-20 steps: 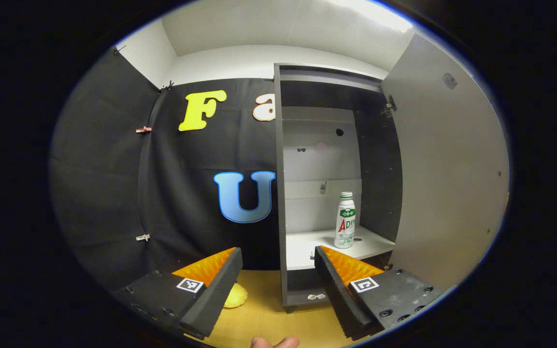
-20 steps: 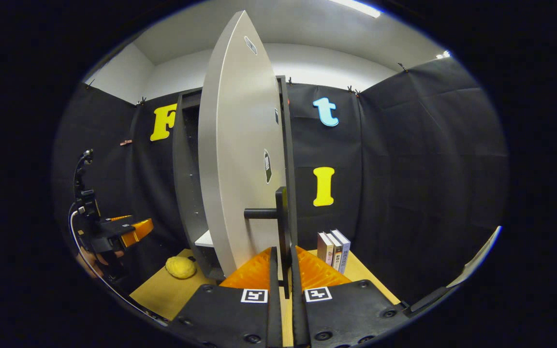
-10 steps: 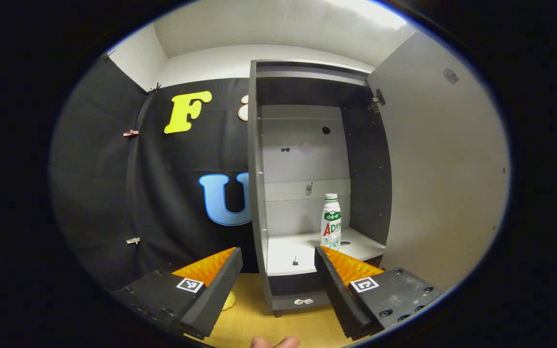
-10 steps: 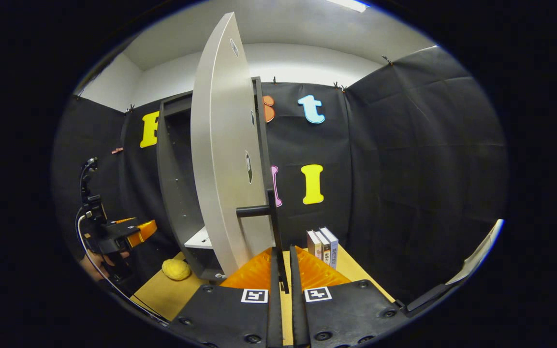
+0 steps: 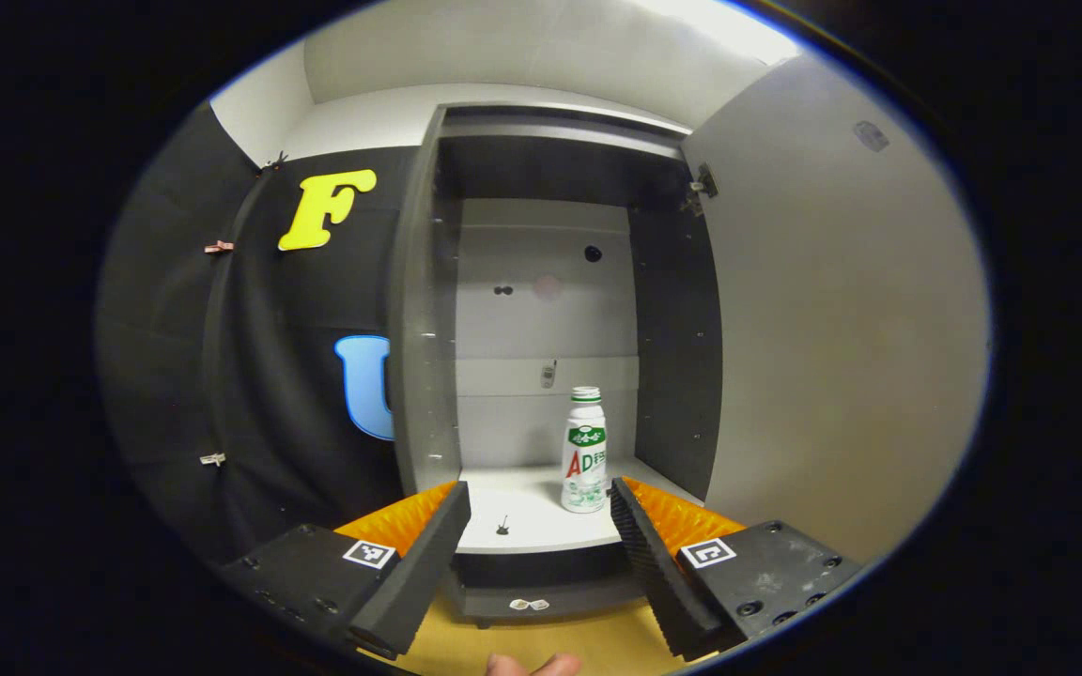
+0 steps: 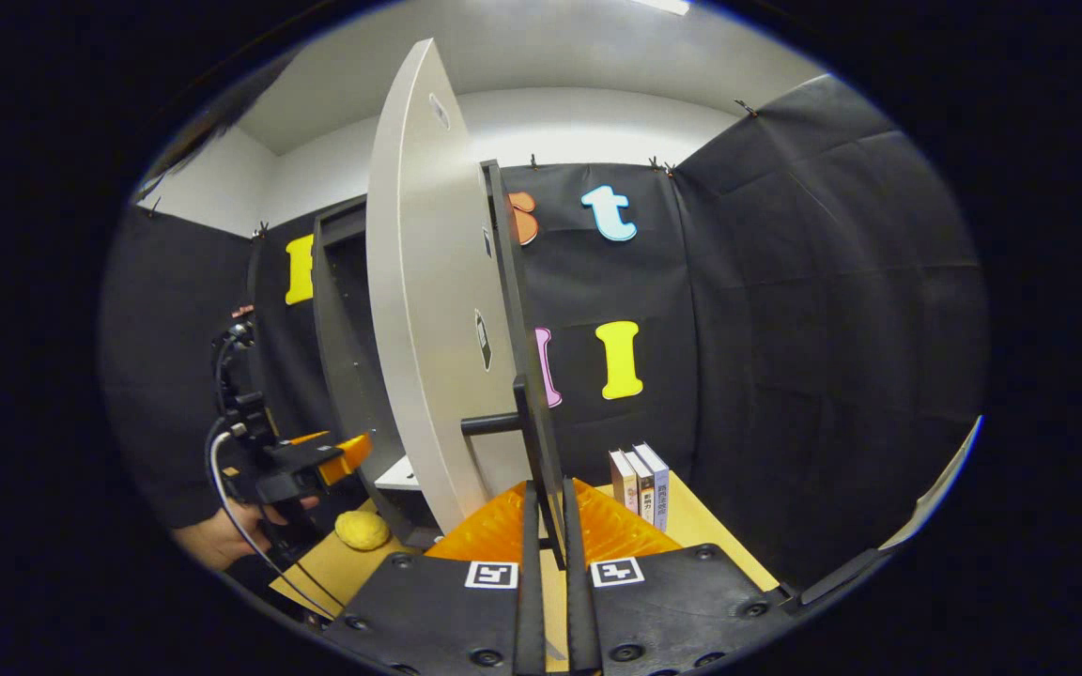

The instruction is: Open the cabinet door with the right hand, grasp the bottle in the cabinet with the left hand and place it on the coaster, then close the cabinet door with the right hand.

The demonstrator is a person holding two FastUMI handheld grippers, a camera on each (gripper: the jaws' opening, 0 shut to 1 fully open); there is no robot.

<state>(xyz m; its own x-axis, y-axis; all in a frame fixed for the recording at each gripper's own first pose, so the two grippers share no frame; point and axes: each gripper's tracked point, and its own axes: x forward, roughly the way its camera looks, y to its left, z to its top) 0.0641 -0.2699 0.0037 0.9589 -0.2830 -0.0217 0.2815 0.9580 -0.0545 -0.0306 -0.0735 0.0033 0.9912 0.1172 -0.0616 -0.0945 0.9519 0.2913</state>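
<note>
Booth, wooden desk (image 6: 691, 526). Bottle (image 5: 585, 451) upright on cabinet shelf (image 5: 527, 516), at 1 o'clock from left tool (image 5: 539, 521), fingers apart. Right tool (image 6: 543, 530) clamped on door handle (image 6: 533, 441), door (image 5: 832, 329) open.

Bottle (image 5: 585, 453): white, green cap band, green-and-red label. Cabinet (image 5: 424, 310): dark grey frame, pale grey back, white shelf (image 5: 541, 512). Door (image 6: 419, 319): light grey. Table (image 6: 705, 526): tan wood. Coaster (image 6: 362, 530): yellow.
</note>
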